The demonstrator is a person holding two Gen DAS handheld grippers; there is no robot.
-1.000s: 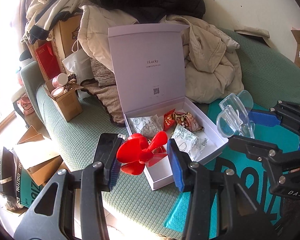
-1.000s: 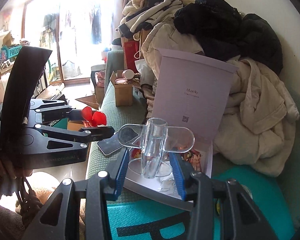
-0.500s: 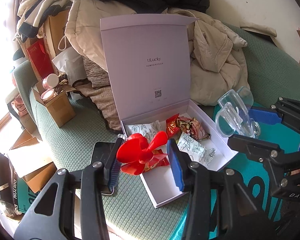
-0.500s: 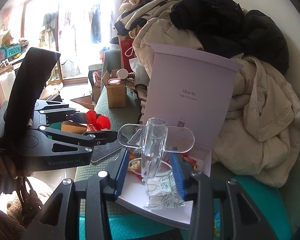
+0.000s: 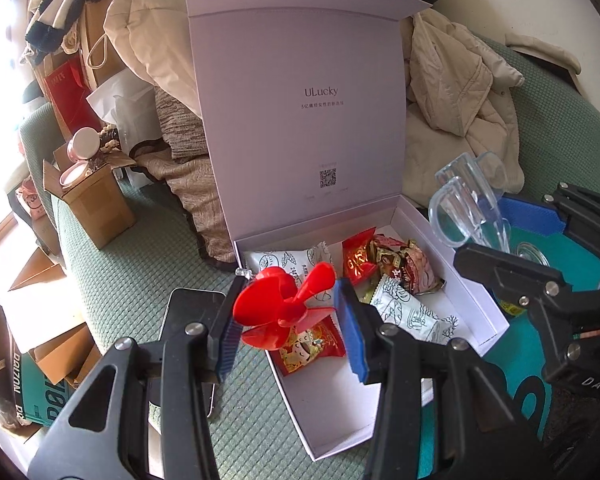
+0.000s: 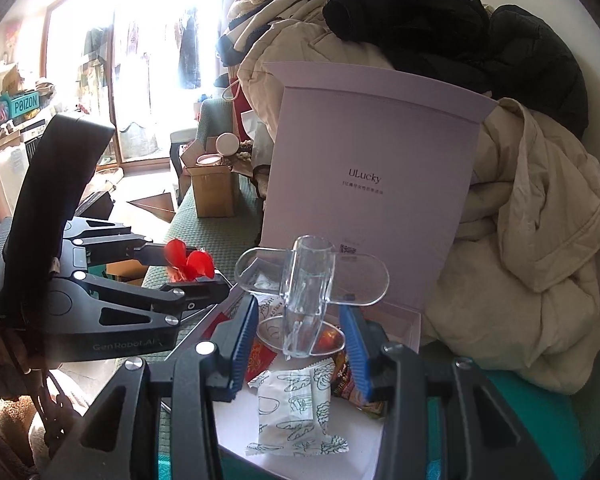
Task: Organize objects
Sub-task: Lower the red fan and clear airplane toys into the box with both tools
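Over the last second both grippers have come in closer over the open box point(image 5: 476, 292) on the sofa point(image 5: 140, 264). The left gripper point(image 5: 286, 312) has carried the red fan point(image 5: 284, 306) from above the phone point(image 5: 184, 320) and the box's near corner to a spot over the box's left end, right above a red snack packet point(image 5: 312, 350). Its fingers are narrow around the fan, pinching it from both sides, and the blades stick up clear of the pads.

The right gripper point(image 6: 300, 344) has moved forward too: the box floor and a white printed packet point(image 6: 296, 408) now lie directly under it, where 1 second back only the box's edge showed. Its fingers sit at medium width on either side of the clear stand point(image 6: 308, 292), which seems held by its lower part; I cannot see the contact itself.

So both items now hang over the box, not yet inside it. To my eye the carrying is almost done and what's left is lowering and letting go. The bare white floor at the near end looks the easier landing; the far end is crowded with snacks point(image 5: 388, 264).
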